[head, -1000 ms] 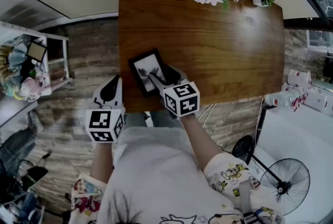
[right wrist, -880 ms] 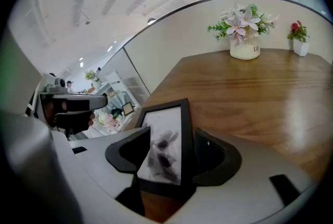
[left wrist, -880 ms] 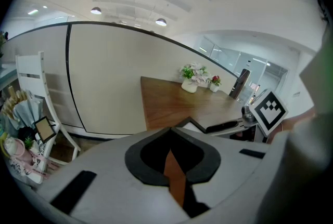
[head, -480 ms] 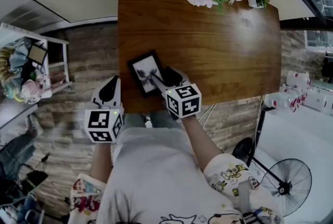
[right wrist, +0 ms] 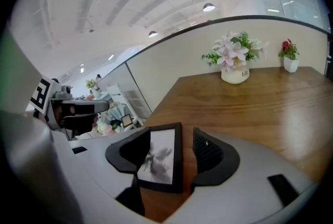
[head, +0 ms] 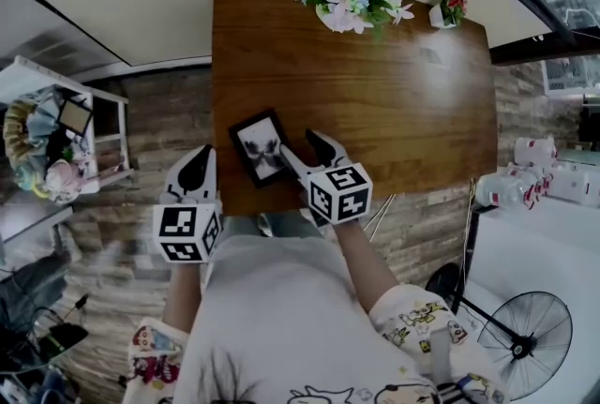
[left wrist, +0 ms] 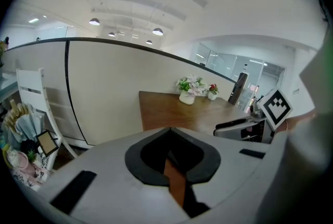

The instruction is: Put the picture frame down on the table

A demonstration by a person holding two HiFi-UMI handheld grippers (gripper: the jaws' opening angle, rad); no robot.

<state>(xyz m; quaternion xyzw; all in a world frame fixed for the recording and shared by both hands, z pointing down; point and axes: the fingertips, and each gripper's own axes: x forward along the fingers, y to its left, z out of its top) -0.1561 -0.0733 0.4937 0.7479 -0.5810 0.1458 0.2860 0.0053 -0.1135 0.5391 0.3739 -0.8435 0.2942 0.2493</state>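
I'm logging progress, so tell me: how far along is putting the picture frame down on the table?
Looks done: the picture frame lies flat on the table near its front edge. In hand: nothing. The right tongs stand open with the frame's edge between the jaws, and the left tongs are shut and empty. Left: probably only drawing the right tongs back.

Bright, even indoor light here, with round ceiling lamps point(left wrist: 94, 21) glowing overhead. A soft sheen sits on the table point(head: 427, 55) toward its far right. Heavy fisheye bending and black corners show in every view, and the nearest foreground looks slightly soft, perhaps out of focus.
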